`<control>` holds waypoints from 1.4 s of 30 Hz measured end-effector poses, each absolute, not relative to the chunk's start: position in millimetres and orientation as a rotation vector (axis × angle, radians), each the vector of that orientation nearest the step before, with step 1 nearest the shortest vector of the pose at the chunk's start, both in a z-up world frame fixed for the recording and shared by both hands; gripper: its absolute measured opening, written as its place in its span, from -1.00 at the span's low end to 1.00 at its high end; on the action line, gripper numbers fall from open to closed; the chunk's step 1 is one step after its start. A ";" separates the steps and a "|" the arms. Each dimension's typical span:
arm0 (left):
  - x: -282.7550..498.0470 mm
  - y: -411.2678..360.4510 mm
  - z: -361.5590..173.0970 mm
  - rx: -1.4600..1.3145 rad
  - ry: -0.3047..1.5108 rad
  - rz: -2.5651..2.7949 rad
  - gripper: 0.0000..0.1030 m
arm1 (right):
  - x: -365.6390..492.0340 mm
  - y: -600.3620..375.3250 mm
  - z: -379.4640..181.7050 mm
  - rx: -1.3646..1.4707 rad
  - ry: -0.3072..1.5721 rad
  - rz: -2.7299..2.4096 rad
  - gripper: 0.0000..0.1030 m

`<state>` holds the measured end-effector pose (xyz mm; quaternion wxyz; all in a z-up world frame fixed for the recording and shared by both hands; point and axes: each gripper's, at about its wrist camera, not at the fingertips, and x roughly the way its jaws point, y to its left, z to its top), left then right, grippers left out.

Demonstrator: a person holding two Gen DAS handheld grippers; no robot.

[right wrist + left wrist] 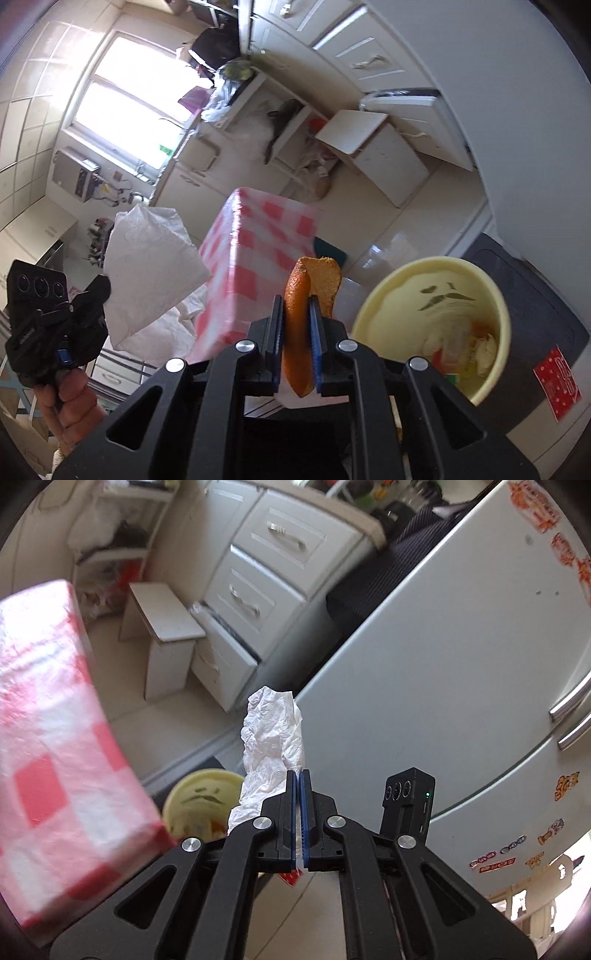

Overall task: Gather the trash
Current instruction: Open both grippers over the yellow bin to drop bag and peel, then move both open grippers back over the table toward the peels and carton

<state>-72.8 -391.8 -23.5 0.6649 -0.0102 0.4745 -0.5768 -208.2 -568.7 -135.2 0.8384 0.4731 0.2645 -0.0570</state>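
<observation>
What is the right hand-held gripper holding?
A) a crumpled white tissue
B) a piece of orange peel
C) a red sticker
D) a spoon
B: in the right wrist view, the right hand-held gripper has a curled orange peel pinched between its blue pads, while the white tissue is in the left hand-held gripper.

Crumpled white tissue (271,738) upright; orange peel (297,325) curled; pale-yellow bin (436,325) part-filled

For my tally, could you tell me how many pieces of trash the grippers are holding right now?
2: a crumpled napkin in the left gripper, and an orange peel in the right gripper. More may be hidden.
</observation>
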 end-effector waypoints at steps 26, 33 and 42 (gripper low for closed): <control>-57.7 -352.9 -6.3 -0.088 0.819 -0.992 0.52 | -209.6 -568.5 -132.6 1.015 0.599 -0.210 0.15; -11.4 -257.2 37.7 -0.199 0.736 -0.857 0.64 | -164.2 -510.5 -64.8 0.876 0.570 -0.059 0.23; 40.9 -127.8 35.1 -0.255 0.756 -0.627 0.67 | -92.0 -400.9 11.2 0.666 0.550 0.196 0.32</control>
